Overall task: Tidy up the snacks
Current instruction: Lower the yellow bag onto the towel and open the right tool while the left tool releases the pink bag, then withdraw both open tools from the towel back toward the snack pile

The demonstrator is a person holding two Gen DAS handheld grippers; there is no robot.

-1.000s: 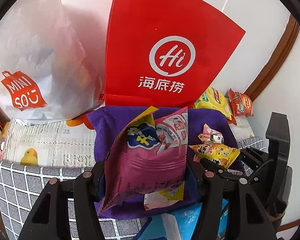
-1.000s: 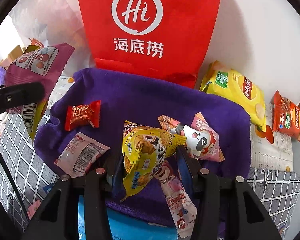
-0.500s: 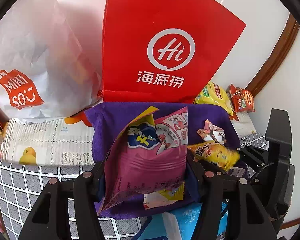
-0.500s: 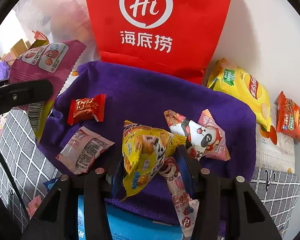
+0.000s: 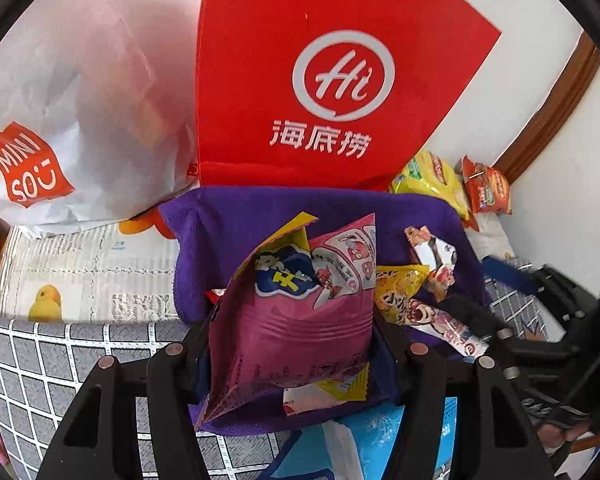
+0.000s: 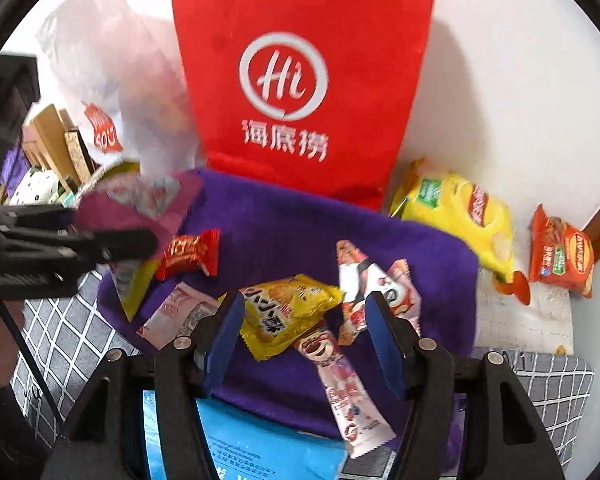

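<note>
My left gripper (image 5: 296, 332) is shut on a pink snack bag (image 5: 296, 312), which it holds upright over a purple towel (image 5: 228, 220). In the right wrist view that pink bag (image 6: 140, 204) hangs at the left. My right gripper (image 6: 306, 320) hovers above the towel (image 6: 300, 232) with its jaws opening. A yellow snack packet (image 6: 288, 312) lies flat on the towel between them, and the right pad stands clear of it. A tall red paper bag (image 6: 300, 80) stands behind the towel.
On the towel lie a small red packet (image 6: 188, 256), a pale pink packet (image 6: 180, 312), a panda wrapper (image 6: 364, 276) and a long stick packet (image 6: 344, 392). A yellow chips bag (image 6: 460, 208) and an orange packet (image 6: 560, 256) lie by the wall. A white shopping bag (image 5: 60, 100) stands left.
The right gripper has risen and widened its jaws, and the yellow packet has dropped out of its grip onto the towel. The left gripper keeps the pink bag nearly still.
</note>
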